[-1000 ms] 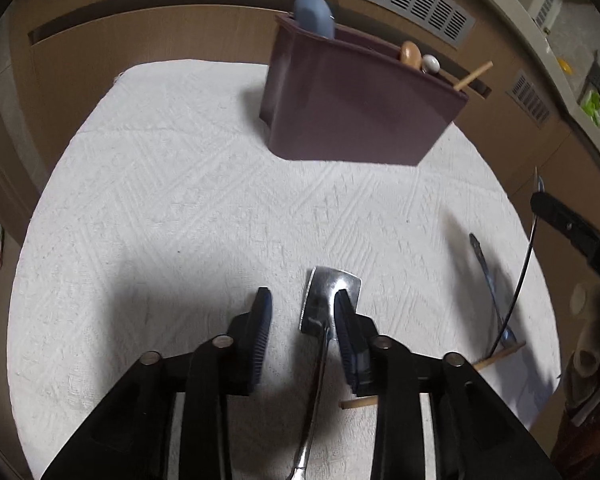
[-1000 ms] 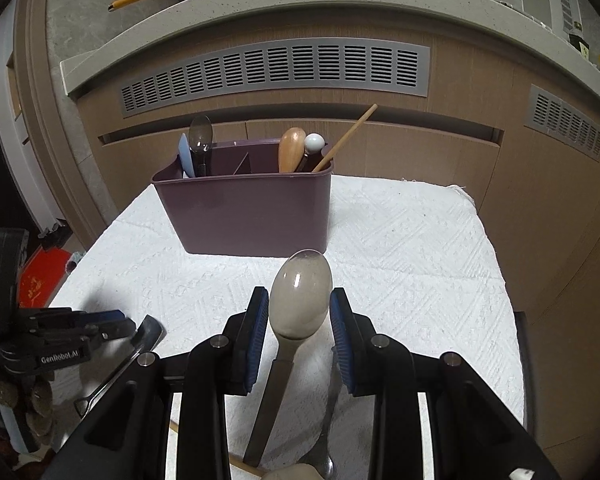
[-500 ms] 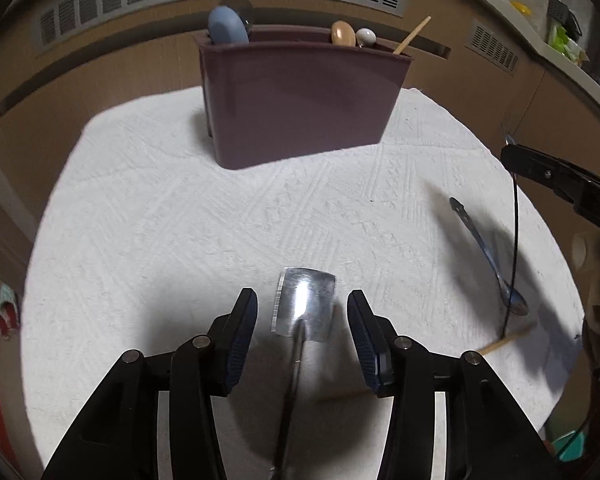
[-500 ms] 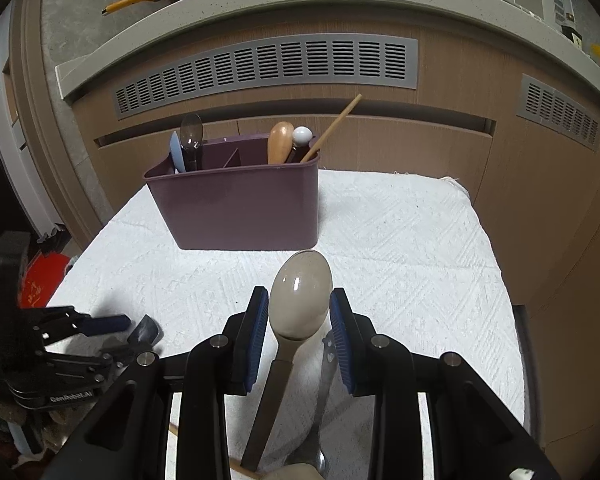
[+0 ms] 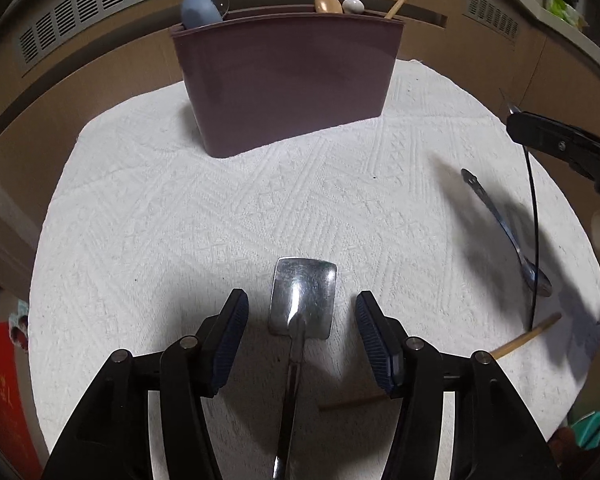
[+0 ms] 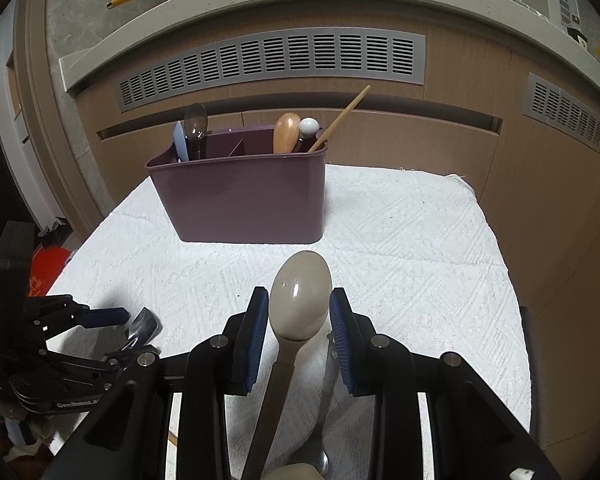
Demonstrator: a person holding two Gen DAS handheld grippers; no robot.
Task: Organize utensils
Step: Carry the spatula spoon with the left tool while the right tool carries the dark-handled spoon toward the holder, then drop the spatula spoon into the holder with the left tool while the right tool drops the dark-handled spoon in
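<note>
A purple utensil caddy [image 5: 288, 80] stands at the far side of the white cloth, also in the right wrist view [image 6: 240, 196], with several utensils in its compartments. My left gripper [image 5: 300, 332] is open, its jaws on either side of a flat-headed metal spatula [image 5: 302, 300] that lies on the cloth. My right gripper [image 6: 300, 328] is shut on a beige spoon [image 6: 300, 296] and holds it above the cloth. The left gripper also shows in the right wrist view [image 6: 112, 332].
A metal spoon [image 5: 508, 236] and a wooden chopstick [image 5: 524, 338] lie on the white cloth [image 5: 180, 220] at the right. Wooden cabinet fronts with grey vents [image 6: 272, 64] stand close behind the caddy. The cloth's edges drop off left and right.
My left gripper has opened wider and swung to face the caddy, with the spatula centred between its jaws. My right gripper has risen slightly with the beige spoon.
</note>
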